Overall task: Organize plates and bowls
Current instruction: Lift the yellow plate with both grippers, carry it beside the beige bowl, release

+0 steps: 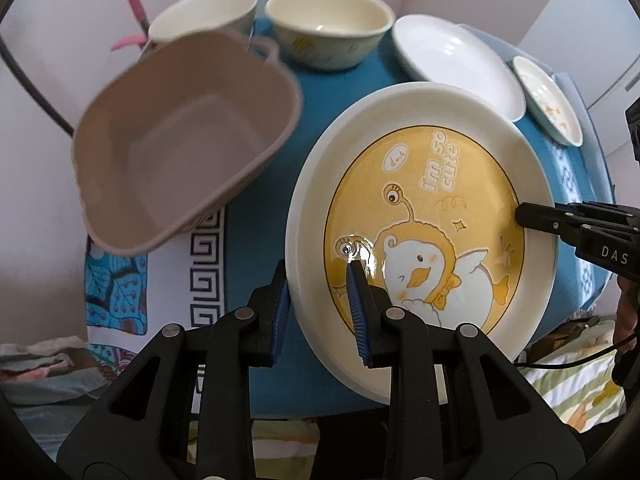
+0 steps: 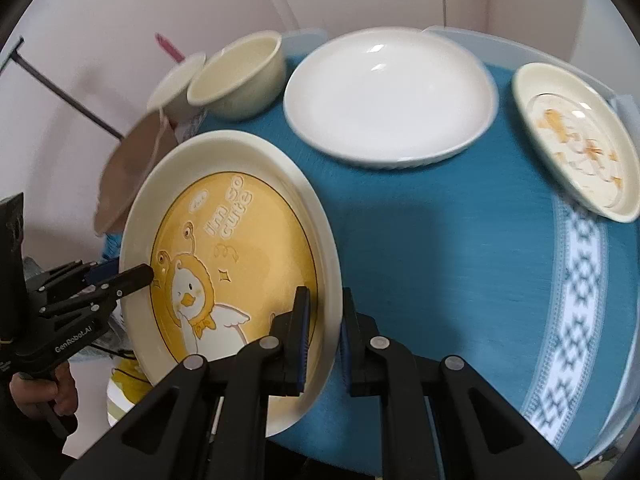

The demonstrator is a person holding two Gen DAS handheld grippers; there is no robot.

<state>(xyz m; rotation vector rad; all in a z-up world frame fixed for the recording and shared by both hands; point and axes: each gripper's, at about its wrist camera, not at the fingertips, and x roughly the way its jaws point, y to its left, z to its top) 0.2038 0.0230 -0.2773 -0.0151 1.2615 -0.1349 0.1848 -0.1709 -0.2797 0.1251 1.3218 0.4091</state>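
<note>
Left wrist view: we are carrying the duck plate [image 1: 424, 208], left gripper [image 1: 320, 300] clamping its seven-o'clock rim, right gripper [image 1: 528, 216] clamping three o'clock.

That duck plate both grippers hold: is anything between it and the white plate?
Nothing visible. The duck plate is clamped at opposite rims by the left gripper and right gripper; only bare blue cloth lies between it and the white plate.

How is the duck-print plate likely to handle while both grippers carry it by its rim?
The duck-print plate looks rigid and glazed, so probably slippery and breakable. The left gripper and right gripper pinch opposite rim edges, which likely limits tipping.
</note>
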